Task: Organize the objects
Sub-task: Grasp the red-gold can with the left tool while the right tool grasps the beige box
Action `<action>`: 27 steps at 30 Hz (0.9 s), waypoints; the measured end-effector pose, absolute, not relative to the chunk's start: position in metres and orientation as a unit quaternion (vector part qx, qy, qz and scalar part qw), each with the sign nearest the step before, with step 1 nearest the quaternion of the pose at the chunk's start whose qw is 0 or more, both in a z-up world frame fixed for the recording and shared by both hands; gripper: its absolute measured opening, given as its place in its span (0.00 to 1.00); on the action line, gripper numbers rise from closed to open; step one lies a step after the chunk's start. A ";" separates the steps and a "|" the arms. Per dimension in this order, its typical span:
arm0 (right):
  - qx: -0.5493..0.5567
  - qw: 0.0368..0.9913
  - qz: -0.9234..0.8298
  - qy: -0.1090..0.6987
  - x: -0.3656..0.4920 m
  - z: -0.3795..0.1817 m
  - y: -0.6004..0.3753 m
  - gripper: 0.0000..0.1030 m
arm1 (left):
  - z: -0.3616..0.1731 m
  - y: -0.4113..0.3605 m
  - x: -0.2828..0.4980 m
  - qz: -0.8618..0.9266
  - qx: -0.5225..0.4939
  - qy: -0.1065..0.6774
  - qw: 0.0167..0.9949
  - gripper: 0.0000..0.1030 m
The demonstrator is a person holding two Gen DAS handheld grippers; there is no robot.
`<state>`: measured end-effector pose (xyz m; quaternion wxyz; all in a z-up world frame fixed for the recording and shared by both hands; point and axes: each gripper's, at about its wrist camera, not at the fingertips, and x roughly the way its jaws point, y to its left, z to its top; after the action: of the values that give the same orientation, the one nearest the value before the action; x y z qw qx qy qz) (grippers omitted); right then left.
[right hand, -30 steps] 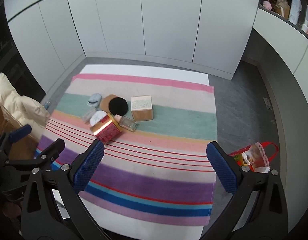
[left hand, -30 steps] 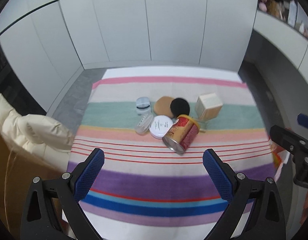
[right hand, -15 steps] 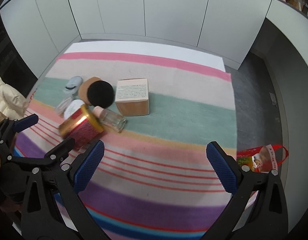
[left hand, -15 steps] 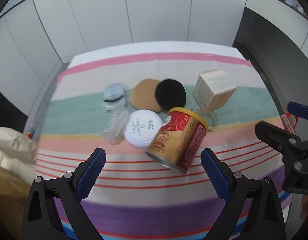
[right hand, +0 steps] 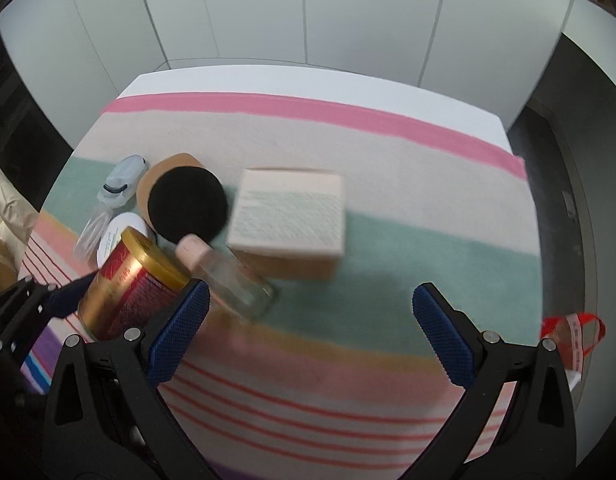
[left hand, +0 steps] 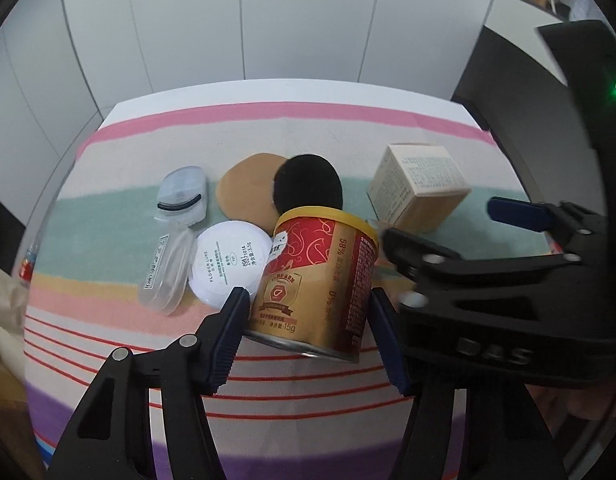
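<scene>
A red and gold can [left hand: 319, 280] lies on its side on the striped cloth [left hand: 308, 400]. My left gripper [left hand: 311, 332] has closed around it, a pad on each side, touching it. The can also shows in the right wrist view [right hand: 128, 292]. My right gripper [right hand: 311, 336] is open and empty, low over the cloth, in front of a clear glass bottle with a pink cap [right hand: 228, 276] and a beige box [right hand: 288, 220]. A black puff [left hand: 308, 186], a tan puff [left hand: 248, 188], a white round jar [left hand: 228, 262] and clear plastic cases [left hand: 168, 276] lie beside the can.
White cabinet doors stand behind the cloth. A red bag [right hand: 571, 332] lies on the floor at the right. A cream jacket [left hand: 0, 308] sits at the left. The right gripper's frame [left hand: 507, 300] crosses the right of the left wrist view.
Both grippers have moved forward and down toward the objects. The left gripper's fingers have narrowed onto the can. The right gripper has stayed open.
</scene>
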<state>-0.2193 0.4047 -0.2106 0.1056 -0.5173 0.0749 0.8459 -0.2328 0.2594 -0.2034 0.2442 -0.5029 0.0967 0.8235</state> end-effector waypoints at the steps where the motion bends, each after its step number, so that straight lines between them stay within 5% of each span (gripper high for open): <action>1: -0.515 0.105 0.847 0.072 -0.223 -0.211 0.403 1.00 | -0.203 0.259 -0.234 0.824 -0.504 0.092 0.243 0.59; 4: -0.504 0.104 0.854 0.075 -0.236 -0.213 0.403 0.96 | -0.201 0.259 -0.236 0.824 -0.504 0.090 0.243 0.57; 6: -0.500 0.105 0.856 0.080 -0.241 -0.212 0.404 0.83 | -0.201 0.259 -0.237 0.822 -0.508 0.088 0.242 0.56; 8: -0.508 0.100 0.851 0.090 -0.246 -0.214 0.405 0.58 | -0.201 0.259 -0.237 0.821 -0.511 0.085 0.239 0.56; 27: -0.488 0.121 0.862 0.071 -0.183 -0.140 0.399 0.54 | -0.134 0.248 -0.202 0.835 -0.491 0.098 0.228 0.53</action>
<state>-0.1829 0.3986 -0.1400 0.1208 -0.4880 0.0706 0.8615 -0.2020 0.2484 -0.1342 0.2284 -0.4915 0.0977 0.8347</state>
